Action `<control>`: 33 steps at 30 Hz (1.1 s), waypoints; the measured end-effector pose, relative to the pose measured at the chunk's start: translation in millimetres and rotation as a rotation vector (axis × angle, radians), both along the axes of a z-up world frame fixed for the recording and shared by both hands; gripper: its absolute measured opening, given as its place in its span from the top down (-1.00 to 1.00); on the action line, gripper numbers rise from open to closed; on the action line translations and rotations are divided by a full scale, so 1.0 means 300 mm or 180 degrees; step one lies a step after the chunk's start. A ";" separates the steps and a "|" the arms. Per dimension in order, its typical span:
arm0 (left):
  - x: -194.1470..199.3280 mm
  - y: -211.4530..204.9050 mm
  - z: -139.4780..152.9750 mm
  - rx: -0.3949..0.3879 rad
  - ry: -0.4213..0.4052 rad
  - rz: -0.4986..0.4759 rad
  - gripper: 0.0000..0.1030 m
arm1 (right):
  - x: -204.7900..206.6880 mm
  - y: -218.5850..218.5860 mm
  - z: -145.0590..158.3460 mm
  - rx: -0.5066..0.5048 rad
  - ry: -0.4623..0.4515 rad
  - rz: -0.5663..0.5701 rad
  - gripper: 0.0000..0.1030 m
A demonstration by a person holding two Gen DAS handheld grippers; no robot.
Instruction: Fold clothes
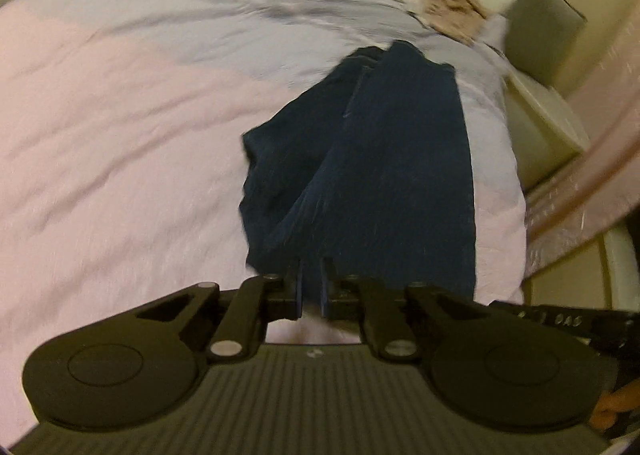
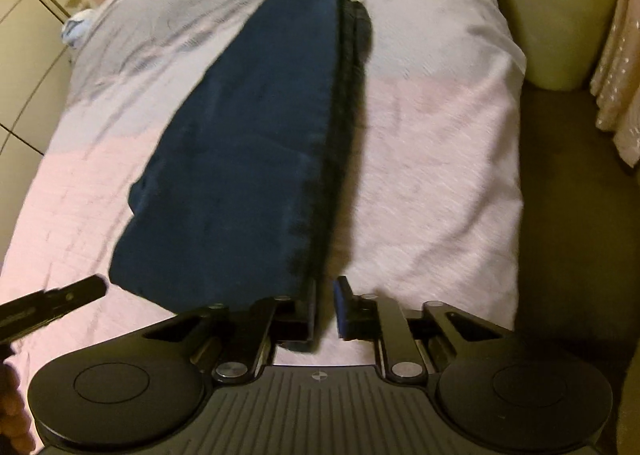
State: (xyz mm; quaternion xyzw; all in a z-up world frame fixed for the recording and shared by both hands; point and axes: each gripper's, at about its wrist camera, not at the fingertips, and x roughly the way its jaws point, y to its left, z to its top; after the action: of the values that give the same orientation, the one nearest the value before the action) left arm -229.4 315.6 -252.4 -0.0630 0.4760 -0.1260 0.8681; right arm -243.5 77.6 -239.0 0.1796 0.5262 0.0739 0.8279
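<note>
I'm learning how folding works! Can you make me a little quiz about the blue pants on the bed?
1. True or false: the dark blue pants lie on a wooden table.
2. What covers the bed under the pants? A) a pink and grey sheet B) a green towel C) a newspaper
3. Fill in: the near end of the pants reaches the fingers of the left tool and the right tool; the far end points ____ from the cameras.

Key
1. False: they lie on the bed.
2. A.
3. Away. Whether either tool really pinches the cloth is too blurred to tell.
</note>
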 end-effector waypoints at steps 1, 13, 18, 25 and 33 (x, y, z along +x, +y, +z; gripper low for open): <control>0.018 -0.005 -0.009 0.0033 -0.0056 -0.0110 0.90 | 0.002 0.008 0.002 0.0018 -0.0030 -0.0012 0.73; 0.130 0.096 -0.248 -0.0284 0.0268 0.0036 0.94 | 0.050 0.031 -0.184 0.0370 0.0321 -0.0303 0.45; 0.044 0.246 -0.253 -0.1071 0.0613 0.0991 0.36 | -0.064 -0.104 -0.200 0.1336 0.0667 -0.0978 -0.27; 0.015 0.318 -0.430 -0.2051 0.0894 0.1927 0.27 | -0.064 -0.113 -0.351 0.1966 0.0908 -0.1489 -0.28; -0.023 0.297 -0.411 -0.2347 0.0584 0.1948 0.65 | -0.003 -0.107 -0.255 0.1463 0.0488 -0.0854 0.63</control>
State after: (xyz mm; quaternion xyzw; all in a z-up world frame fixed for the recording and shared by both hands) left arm -236.4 404.7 -375.6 -0.5142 0.4338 -0.0192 0.7396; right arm -244.4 45.4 -315.5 0.4360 0.5282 0.0672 0.7255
